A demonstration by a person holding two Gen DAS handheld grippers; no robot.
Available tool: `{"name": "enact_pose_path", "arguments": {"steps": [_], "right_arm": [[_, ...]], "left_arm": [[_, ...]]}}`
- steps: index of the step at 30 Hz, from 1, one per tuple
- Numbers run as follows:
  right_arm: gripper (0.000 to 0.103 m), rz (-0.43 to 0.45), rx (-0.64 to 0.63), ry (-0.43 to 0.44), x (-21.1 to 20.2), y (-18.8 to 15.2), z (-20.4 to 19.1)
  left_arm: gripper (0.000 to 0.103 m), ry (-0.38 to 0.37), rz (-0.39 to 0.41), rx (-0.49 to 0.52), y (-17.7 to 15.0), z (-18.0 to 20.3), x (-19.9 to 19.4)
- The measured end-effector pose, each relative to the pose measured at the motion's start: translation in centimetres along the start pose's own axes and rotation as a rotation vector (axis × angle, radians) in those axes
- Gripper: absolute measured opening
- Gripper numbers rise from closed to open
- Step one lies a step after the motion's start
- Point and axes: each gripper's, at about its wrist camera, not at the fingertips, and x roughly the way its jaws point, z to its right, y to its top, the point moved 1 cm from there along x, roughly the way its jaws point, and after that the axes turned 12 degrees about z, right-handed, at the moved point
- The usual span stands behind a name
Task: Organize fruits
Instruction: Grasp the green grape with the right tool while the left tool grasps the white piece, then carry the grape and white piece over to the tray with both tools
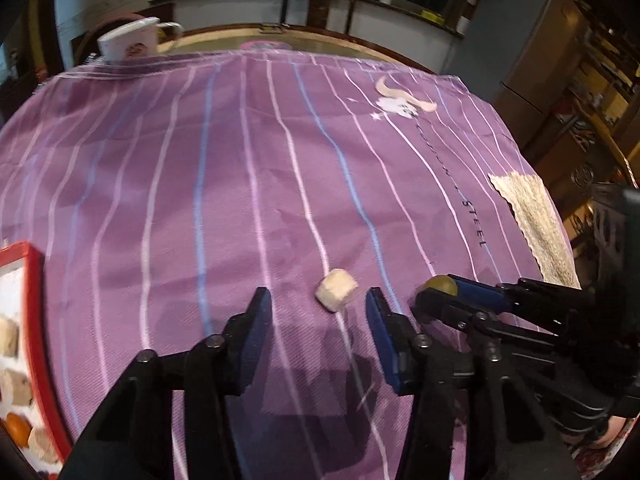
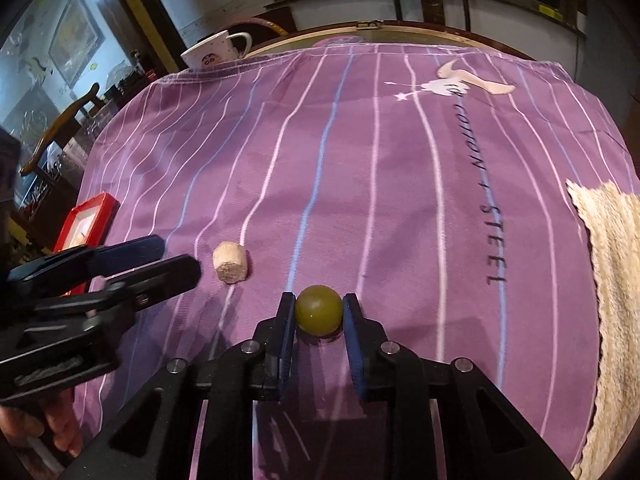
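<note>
A pale banana slice lies on the purple striped cloth, just ahead of my open left gripper and between its fingertips. In the right wrist view the slice lies ahead of the left gripper. My right gripper is shut on a green grape, low over the cloth. The grape also shows in the left wrist view, held in the right gripper. A red-rimmed tray with fruit pieces sits at the left.
A white mug stands at the cloth's far left edge. A beige woven mat lies at the right edge. The red tray also shows at the left in the right wrist view. Chairs and a counter stand behind the table.
</note>
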Motion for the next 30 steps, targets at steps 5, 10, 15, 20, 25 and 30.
{"name": "enact_pose_path", "arguments": {"steps": [5, 10, 15, 20, 25, 30], "right_arm": [[0.026, -0.004, 0.023, -0.011, -0.4, -0.6, 0.8], [0.026, -0.003, 0.035, -0.015, -0.5, -0.8, 1.0], [0.026, -0.012, 0.051, -0.009, -0.5, -0.8, 0.9], [0.026, -0.015, 0.068, -0.006, -0.8, -0.9, 0.9], [0.026, -0.017, 0.087, -0.002, -1.6, -1.2, 0.7], [0.026, -0.020, 0.097, 0.005, -2.6, -1.8, -0.2]], "left_arm": [[0.040, -0.041, -0.020, 0.026, -0.2, 0.9, 1.3], [0.039, -0.031, -0.034, 0.064, -0.4, 1.7, 2.3], [0.025, 0.003, -0.045, 0.033, -0.8, 1.0, 2.6], [0.025, 0.013, -0.031, -0.009, -1.0, 0.3, 1.3], [0.025, 0.028, -0.015, -0.034, -1.3, 0.0, -1.3], [0.025, 0.064, 0.002, -0.056, -2.0, -0.1, -4.1]]}}
